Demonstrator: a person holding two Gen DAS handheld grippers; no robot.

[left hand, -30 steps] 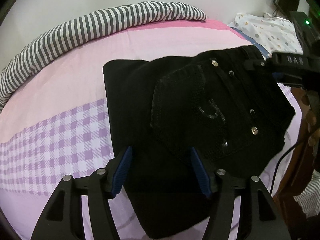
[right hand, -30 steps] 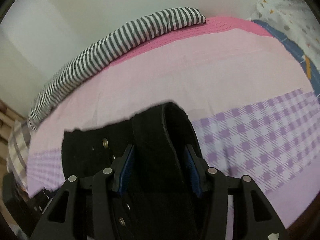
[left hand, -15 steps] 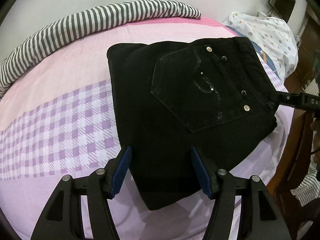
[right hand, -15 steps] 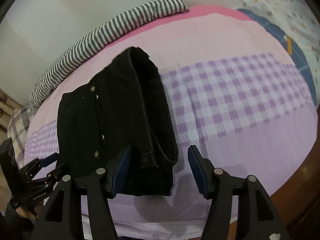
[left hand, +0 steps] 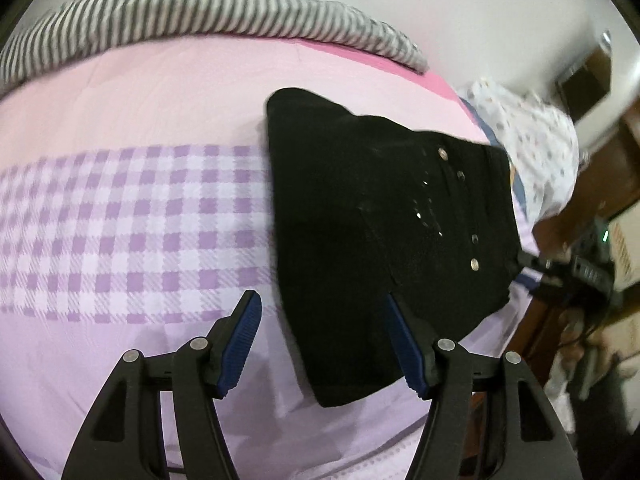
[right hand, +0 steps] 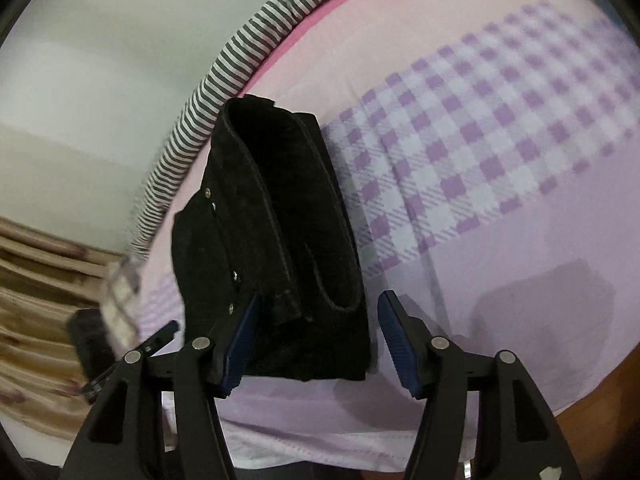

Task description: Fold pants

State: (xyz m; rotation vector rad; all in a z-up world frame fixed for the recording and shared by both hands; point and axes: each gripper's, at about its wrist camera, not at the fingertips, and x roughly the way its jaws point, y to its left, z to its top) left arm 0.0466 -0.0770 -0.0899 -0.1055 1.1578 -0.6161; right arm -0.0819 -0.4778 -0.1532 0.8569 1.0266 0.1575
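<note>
Black pants [left hand: 380, 240] lie folded into a thick rectangle on the pink and purple checked bed sheet [left hand: 120, 220], back pocket and studs facing up. My left gripper [left hand: 320, 304] hovers open above the pants' near left corner, its pads clear of the cloth. In the right wrist view the folded stack [right hand: 276, 260] shows its layered edge. My right gripper [right hand: 320, 300] straddles that near end with its jaws opening, and the blue pads do not press on the cloth. The right gripper [left hand: 580, 270] also shows at the pants' right edge in the left wrist view.
A grey-and-white striped rolled blanket [left hand: 200, 12] runs along the wall at the back of the bed. A dotted white pillow [left hand: 532, 148] lies at the far right. Dark wooden furniture [left hand: 560, 340] and cables stand beside the bed's right edge. The left gripper [right hand: 132, 344] shows low left.
My right gripper let go of the pants' folded end, widened and drew back, and the pants settled flat. My left gripper slid left and rolled, so the pants sit further right in its view.
</note>
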